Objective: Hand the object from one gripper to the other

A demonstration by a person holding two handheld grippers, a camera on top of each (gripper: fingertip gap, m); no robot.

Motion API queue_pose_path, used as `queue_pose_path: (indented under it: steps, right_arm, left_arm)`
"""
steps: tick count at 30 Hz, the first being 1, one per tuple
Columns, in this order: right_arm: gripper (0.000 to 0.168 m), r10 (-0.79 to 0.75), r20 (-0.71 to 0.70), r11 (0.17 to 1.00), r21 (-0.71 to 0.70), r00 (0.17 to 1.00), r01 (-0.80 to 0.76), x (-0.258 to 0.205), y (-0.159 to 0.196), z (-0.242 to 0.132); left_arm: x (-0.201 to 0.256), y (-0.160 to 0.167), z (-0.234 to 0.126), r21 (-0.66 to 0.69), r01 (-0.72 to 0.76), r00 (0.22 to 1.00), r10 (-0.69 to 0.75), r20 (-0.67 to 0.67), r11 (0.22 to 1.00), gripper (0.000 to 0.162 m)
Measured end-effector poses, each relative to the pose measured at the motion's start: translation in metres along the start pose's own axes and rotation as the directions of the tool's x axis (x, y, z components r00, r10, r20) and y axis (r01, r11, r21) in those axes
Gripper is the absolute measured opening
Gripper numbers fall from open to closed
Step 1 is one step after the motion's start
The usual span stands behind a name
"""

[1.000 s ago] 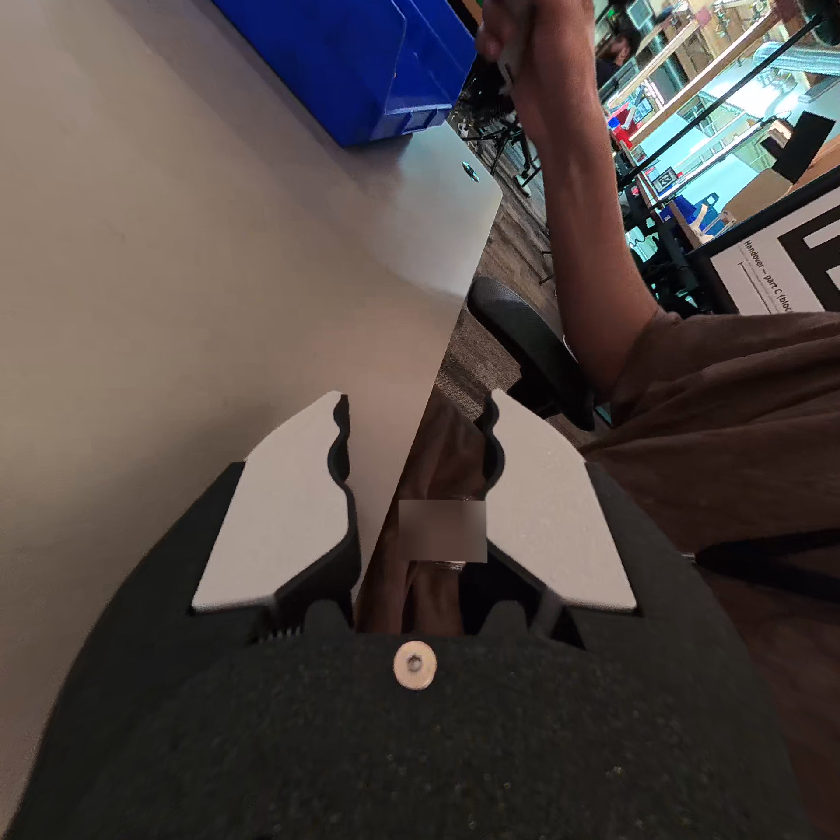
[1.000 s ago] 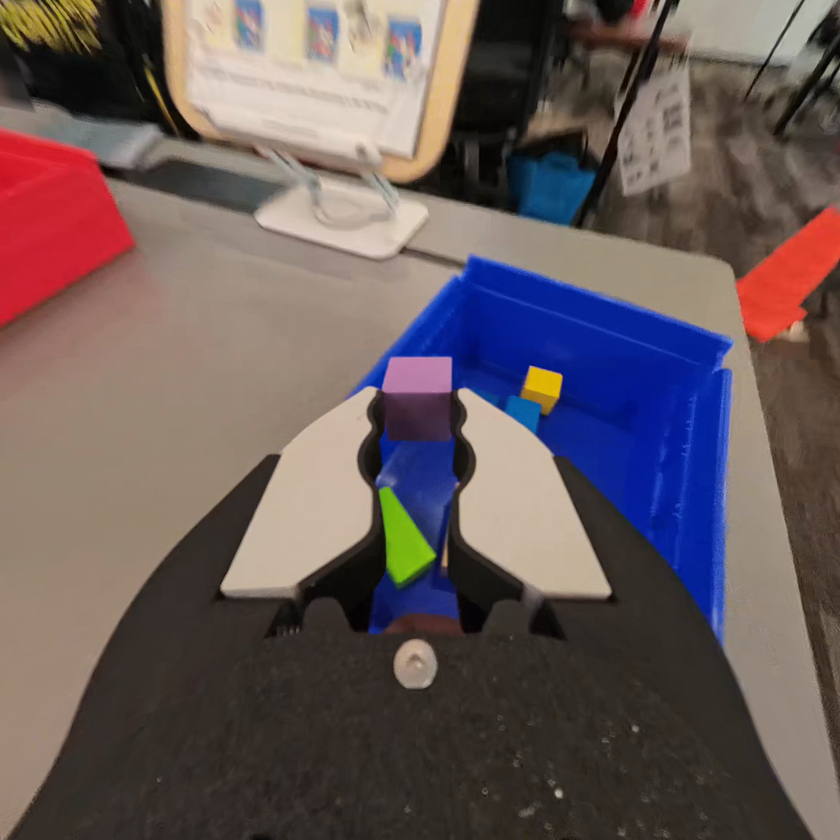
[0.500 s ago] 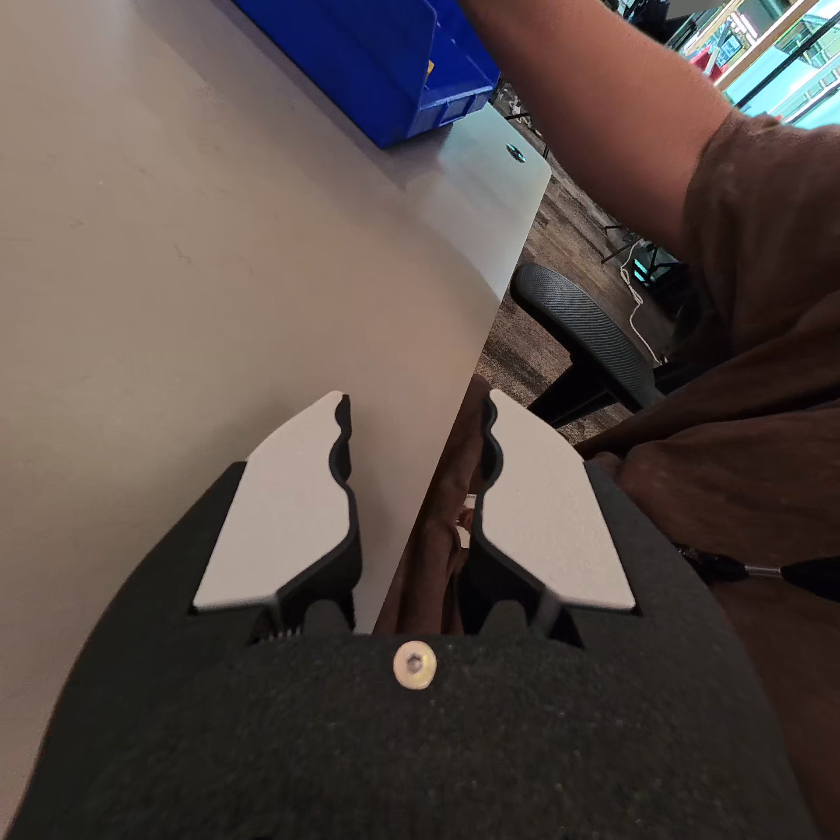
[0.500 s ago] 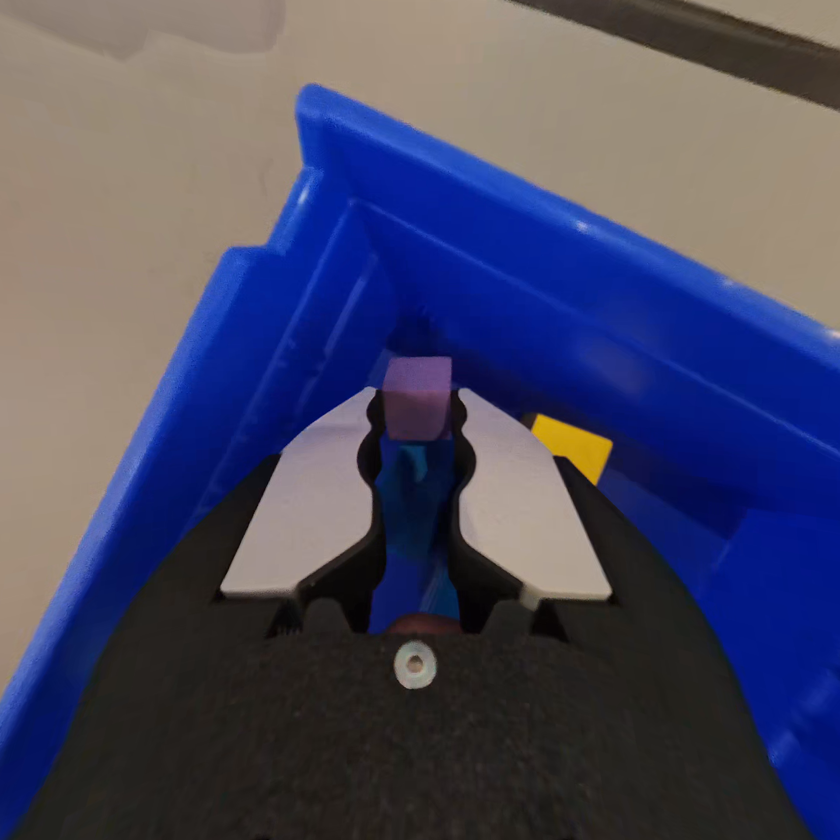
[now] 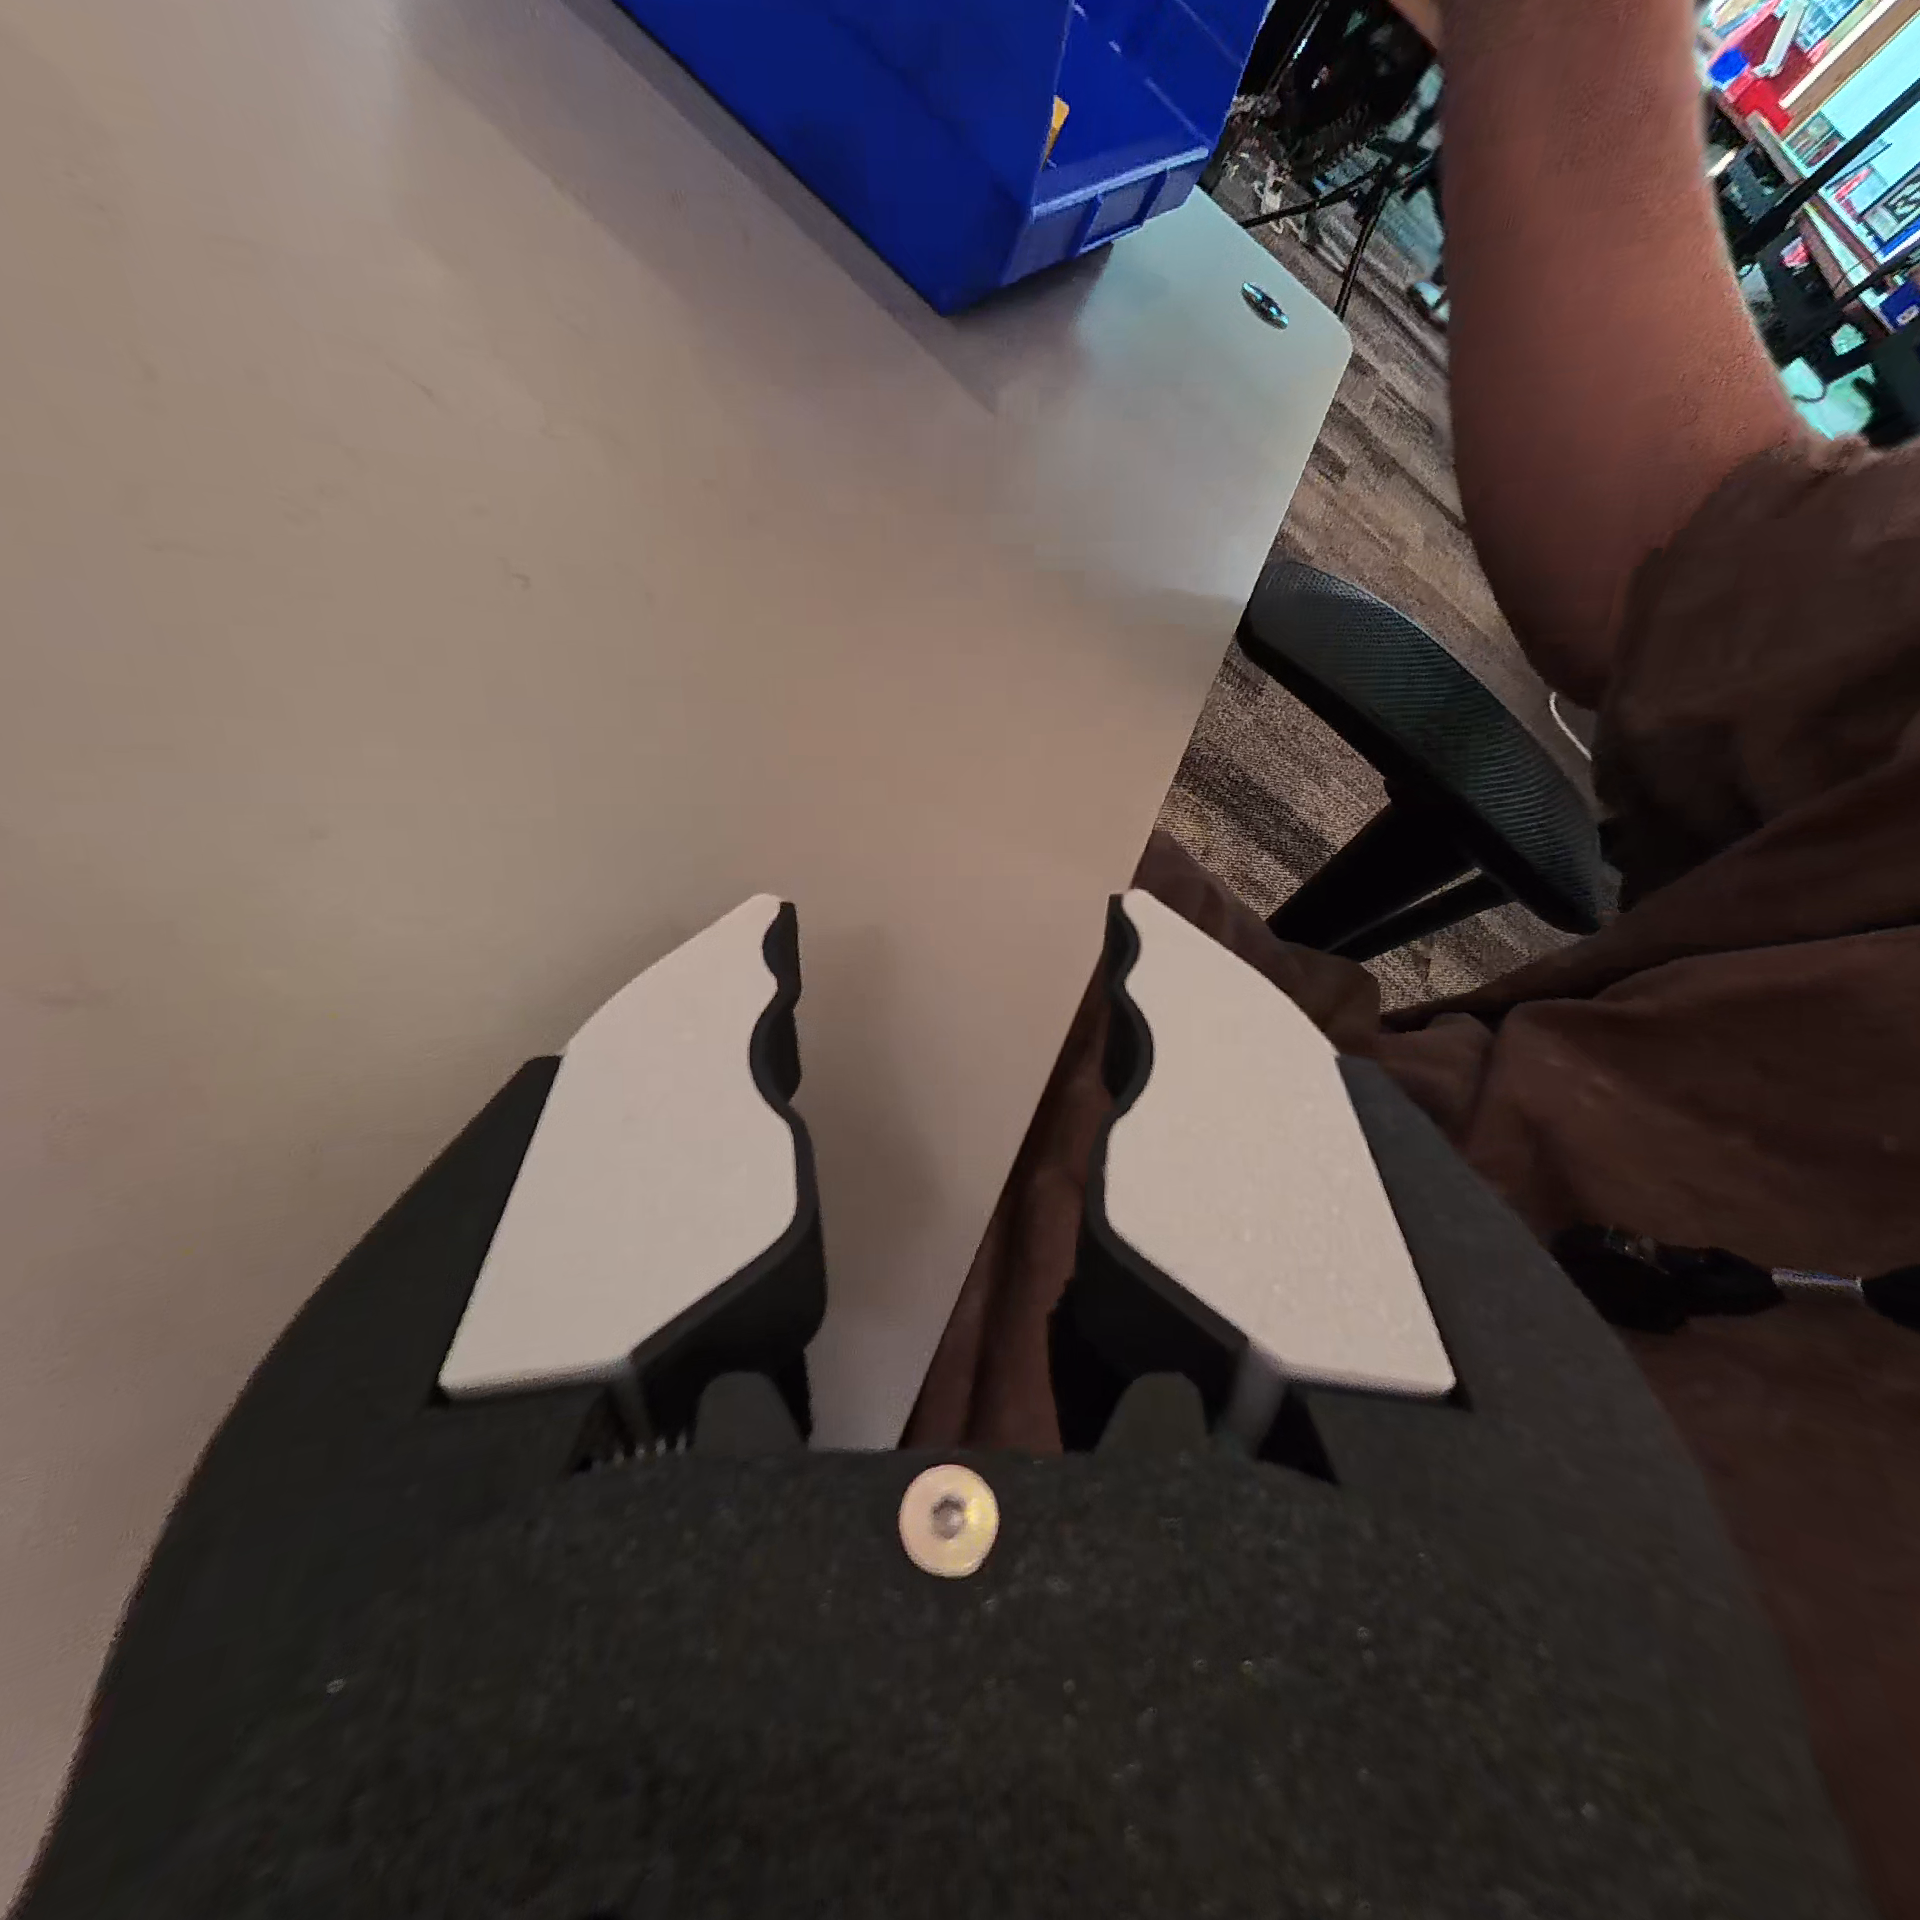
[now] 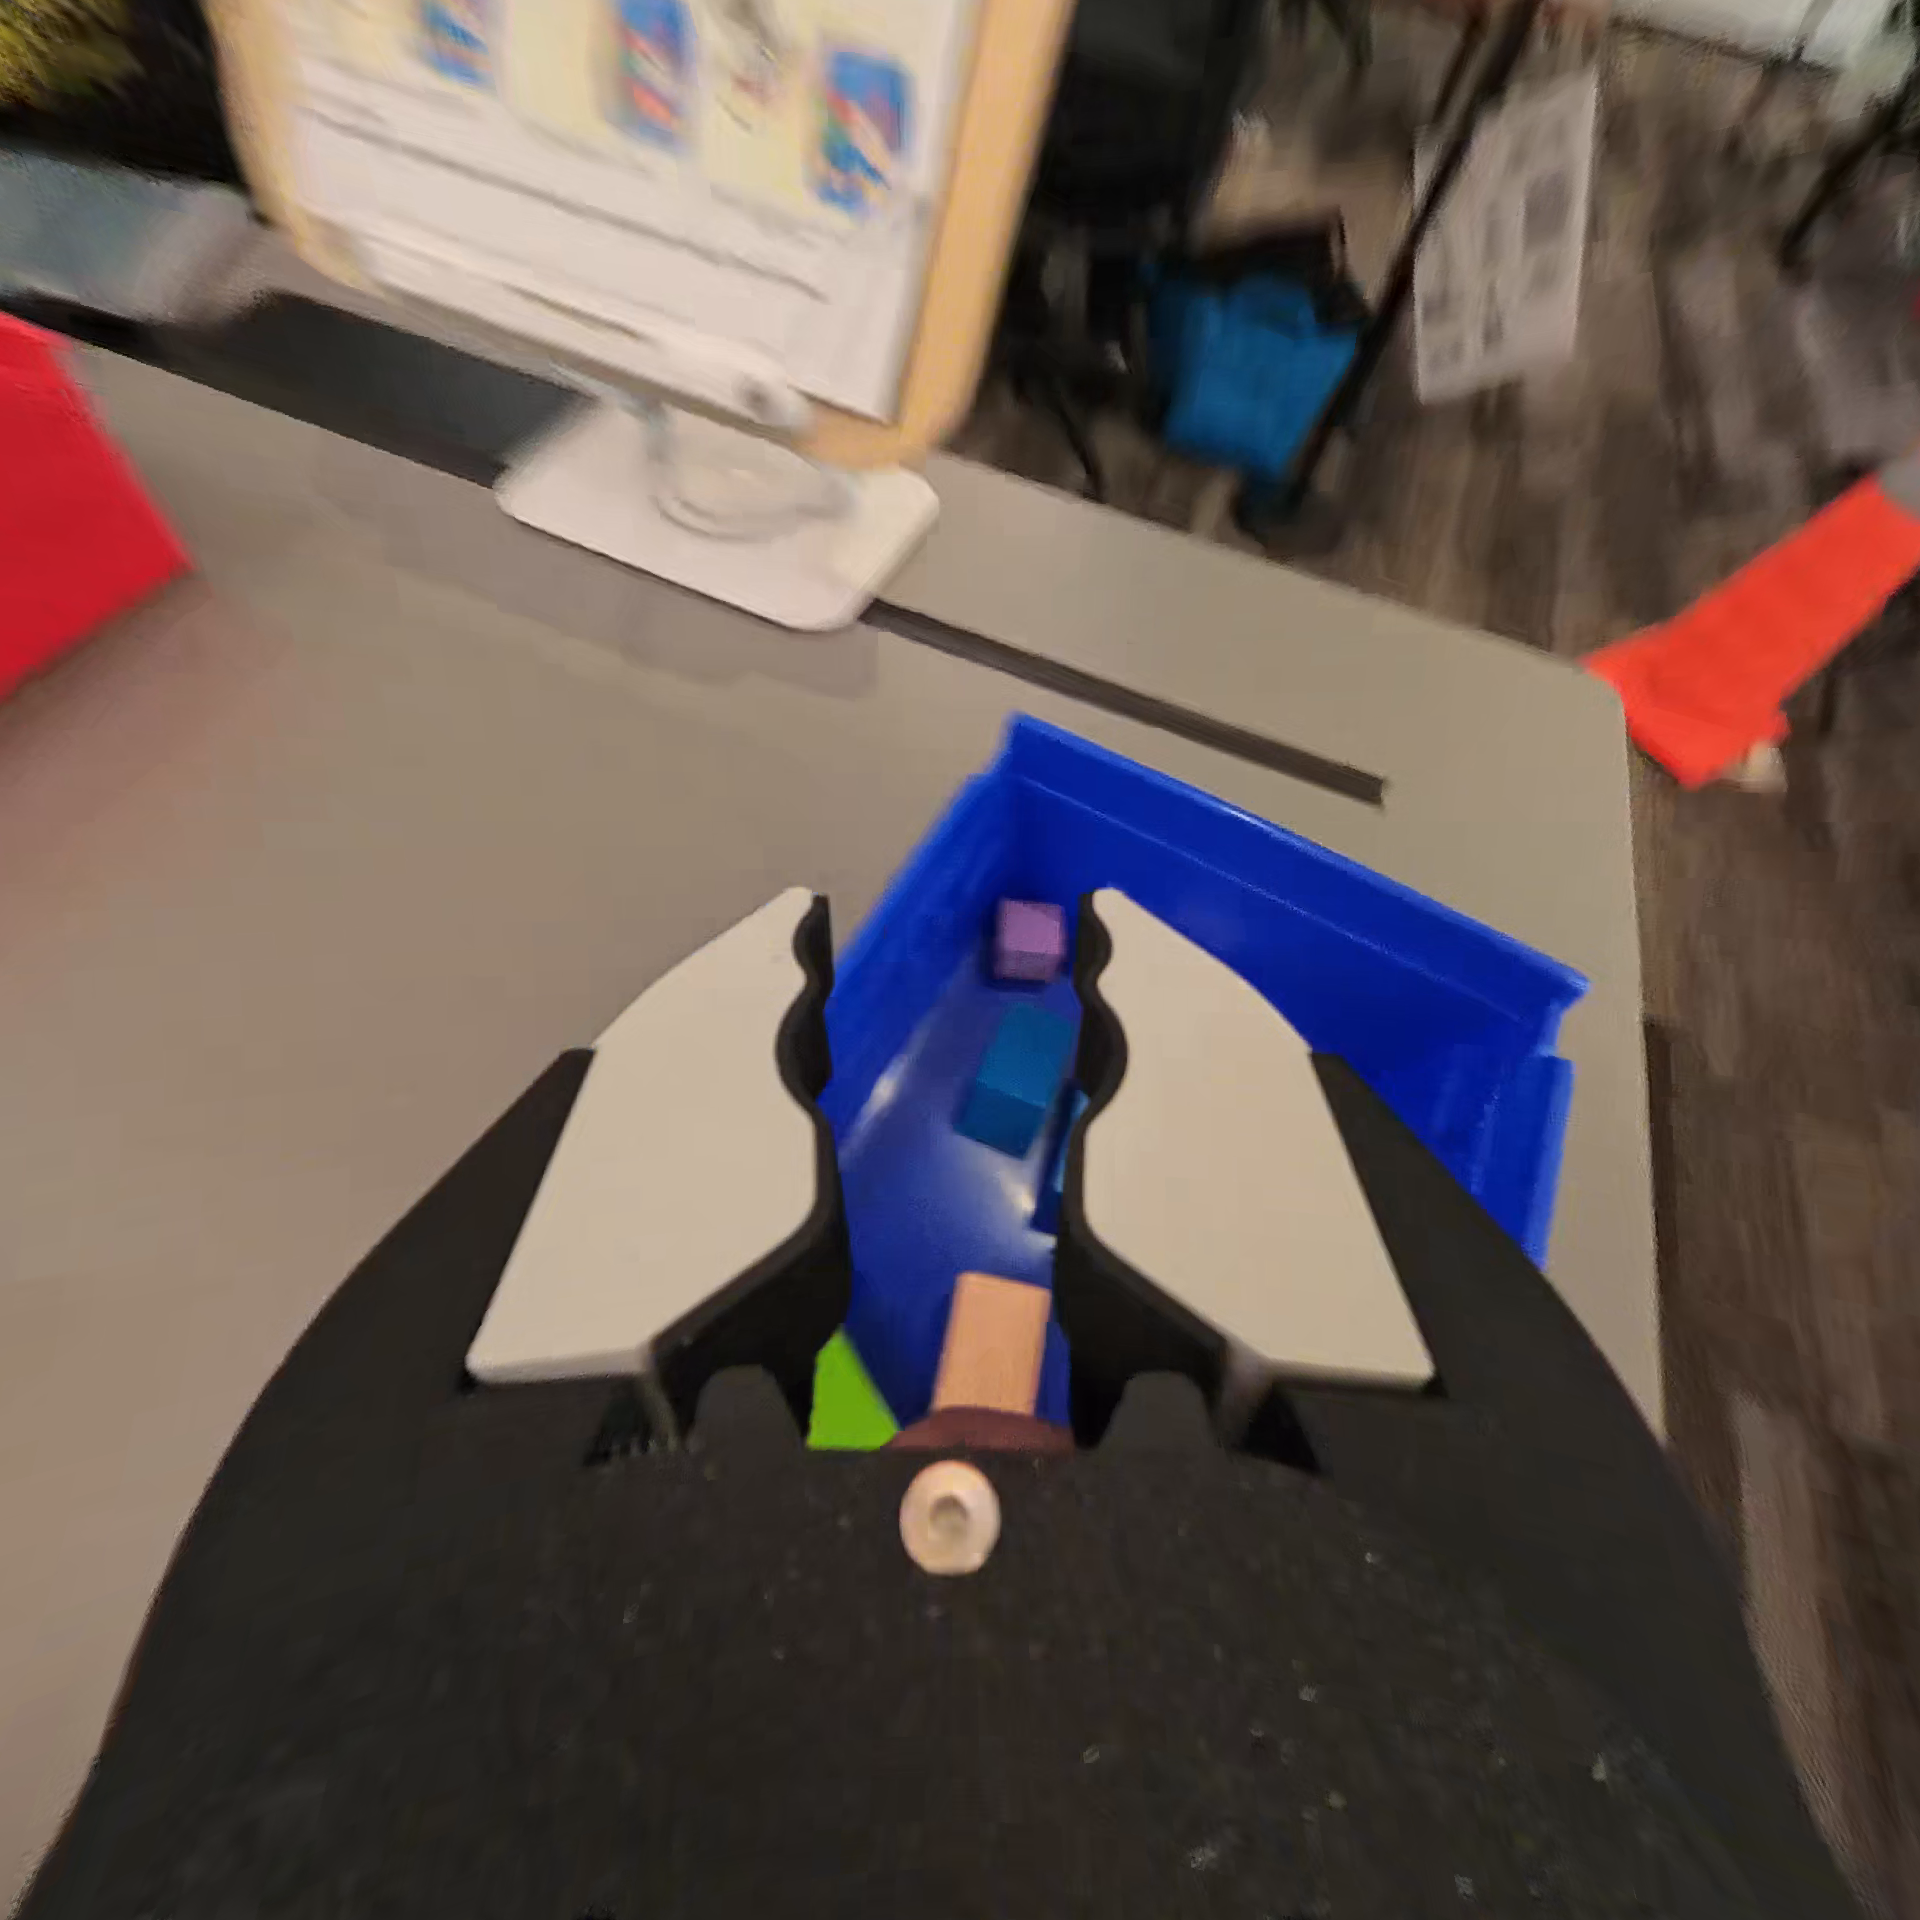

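Observation:
A purple cube (image 6: 1029,938) lies in the far left corner of a blue bin (image 6: 1288,914) on the grey table. My right gripper (image 6: 951,914) is open and empty, held above the bin. A blue block (image 6: 1013,1075), a tan wooden block (image 6: 987,1340) and a green wedge (image 6: 842,1397) also lie in the bin. My left gripper (image 5: 951,920) is open and empty over the table's near edge. The blue bin also shows in the left wrist view (image 5: 935,135), far ahead.
A red bin (image 6: 62,520) stands at the left. A framed sign on a white stand (image 6: 717,520) is at the back of the table. The person's arm (image 5: 1579,364) and an office chair (image 5: 1423,727) are to the right of the table edge.
My right gripper has opened, let go of the purple cube in the bin's corner, and pulled back and up. My left gripper stays open and has shifted slightly over the table edge.

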State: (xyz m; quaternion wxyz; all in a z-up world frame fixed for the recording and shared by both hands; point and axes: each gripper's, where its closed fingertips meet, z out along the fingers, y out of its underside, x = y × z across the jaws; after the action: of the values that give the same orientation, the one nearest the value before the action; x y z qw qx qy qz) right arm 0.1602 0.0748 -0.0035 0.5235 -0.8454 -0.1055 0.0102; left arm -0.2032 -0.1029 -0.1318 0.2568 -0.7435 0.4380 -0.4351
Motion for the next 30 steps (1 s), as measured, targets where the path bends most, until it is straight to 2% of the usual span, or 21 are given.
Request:
queue_pose_path:
  steps: [2, 4, 7, 9, 10, 12, 16, 20, 22, 24, 26, 28, 30]
  right_arm:
    - [0.045, -0.022, 0.074, 0.995, 0.102, 0.997, 0.014, -0.045, 0.008, -0.033]
    - [0.045, -0.022, 0.141, 0.984, 0.179, 0.990, -0.004, -0.093, 0.032, -0.056]
    - [0.045, -0.003, 0.221, 0.972, 0.231, 0.975, -0.049, -0.157, 0.079, -0.075]
    - [0.045, -0.016, 0.207, 0.972, 0.234, 0.978, -0.034, -0.180, 0.105, -0.083]
    - [0.045, -0.037, 0.197, 0.971, 0.241, 0.980, -0.012, -0.188, 0.114, -0.086]
    - [0.045, -0.044, 0.186, 0.973, 0.231, 0.982, 0.000, -0.198, 0.129, -0.089]
    - [0.046, -0.028, 0.255, 0.974, 0.226, 0.966, -0.032, -0.212, 0.126, -0.093]
    - [0.046, 0.026, 0.284, 0.974, 0.210, 0.959, -0.088, -0.213, 0.128, -0.095]
    - [0.045, 0.029, 0.288, 0.970, 0.222, 0.957, -0.096, -0.212, 0.126, -0.096]
    - [0.045, 0.037, 0.301, 0.973, 0.207, 0.953, -0.103, -0.210, 0.127, -0.095]
    - [0.045, 0.043, 0.318, 0.974, 0.199, 0.947, -0.111, -0.210, 0.127, -0.094]
    - [0.045, 0.049, 0.334, 0.973, 0.197, 0.941, -0.120, -0.209, 0.126, -0.094]
    - [0.045, 0.051, 0.345, 0.972, 0.198, 0.937, -0.126, -0.210, 0.124, -0.093]
  left_arm:
    - [-0.002, -0.002, 0.000, 0.004, -0.009, 1.000, 0.009, 0.017, 1.000, 0.056]
    - [-0.006, -0.003, 0.000, 0.000, -0.031, 0.999, 0.031, 0.043, 1.000, 0.056]
    - [-0.015, -0.006, -0.002, 0.007, -0.090, 0.989, 0.088, 0.121, 0.996, 0.056]
    - [-0.027, -0.009, -0.006, 0.014, -0.120, 0.970, 0.115, 0.213, 0.993, 0.051]
    - [-0.034, -0.010, -0.009, 0.017, -0.136, 0.956, 0.127, 0.263, 0.991, 0.045]
    - [-0.043, -0.016, -0.014, 0.040, -0.172, 0.935, 0.151, 0.320, 0.984, 0.045]
    - [-0.048, -0.026, -0.022, 0.061, -0.142, 0.944, 0.117, 0.310, 0.988, 0.046]
    - [-0.071, -0.047, -0.058, 0.105, 0.003, 0.944, -0.037, 0.328, 0.994, 0.049]
    - [-0.098, -0.060, -0.086, 0.097, 0.092, 0.917, -0.122, 0.380, 0.991, 0.051]
    - [-0.140, -0.069, -0.115, 0.046, 0.156, 0.857, -0.159, 0.490, 0.987, 0.051]
    - [-0.185, -0.072, -0.132, -0.107, 0.155, 0.824, -0.069, 0.563, 0.982, 0.053]
    - [-0.236, -0.069, -0.143, -0.270, 0.171, 0.782, 0.036, 0.622, 0.948, 0.063]
    - [-0.283, -0.067, -0.146, -0.394, 0.177, 0.761, 0.128, 0.636, 0.902, 0.063]
